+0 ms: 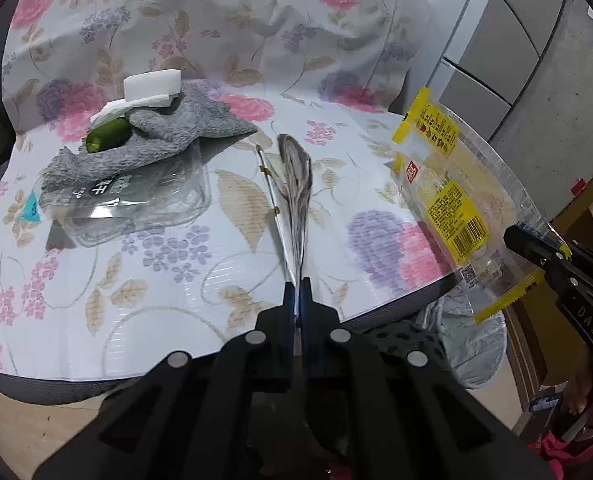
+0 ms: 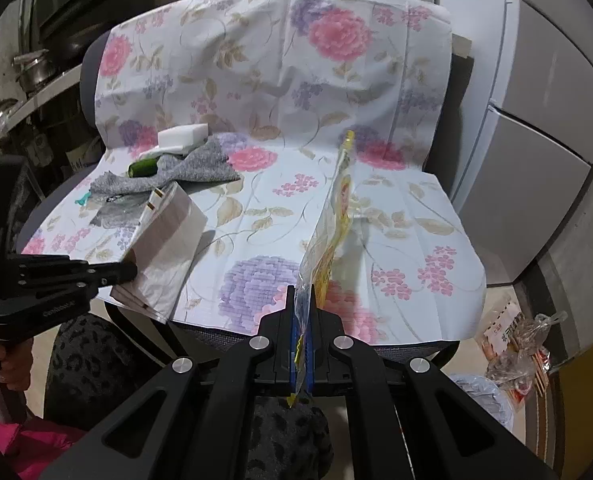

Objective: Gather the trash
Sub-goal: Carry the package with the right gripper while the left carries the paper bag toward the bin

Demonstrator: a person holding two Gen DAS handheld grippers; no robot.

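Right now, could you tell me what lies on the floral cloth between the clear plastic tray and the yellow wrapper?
In the left wrist view, only the silvery wrapper that the left gripper holds lies between the clear plastic tray and the yellow wrapper; otherwise, bare floral cloth.

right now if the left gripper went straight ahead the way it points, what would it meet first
Probably the floral cloth on the chair back: the left gripper, shut on a clear wrapper, points between the gray rag and the yellow package. Depth is unclear.

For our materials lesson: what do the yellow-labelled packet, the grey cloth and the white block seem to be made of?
Yellow-labelled packet: thin clear plastic film, glossy; the tablecloth shows through it.
Grey cloth: soft knitted or terry fabric, matt; looped texture, rumpled folds.
White block: probably foam or sponge, matt; crisp edges, no shine, though the look leaves it open.
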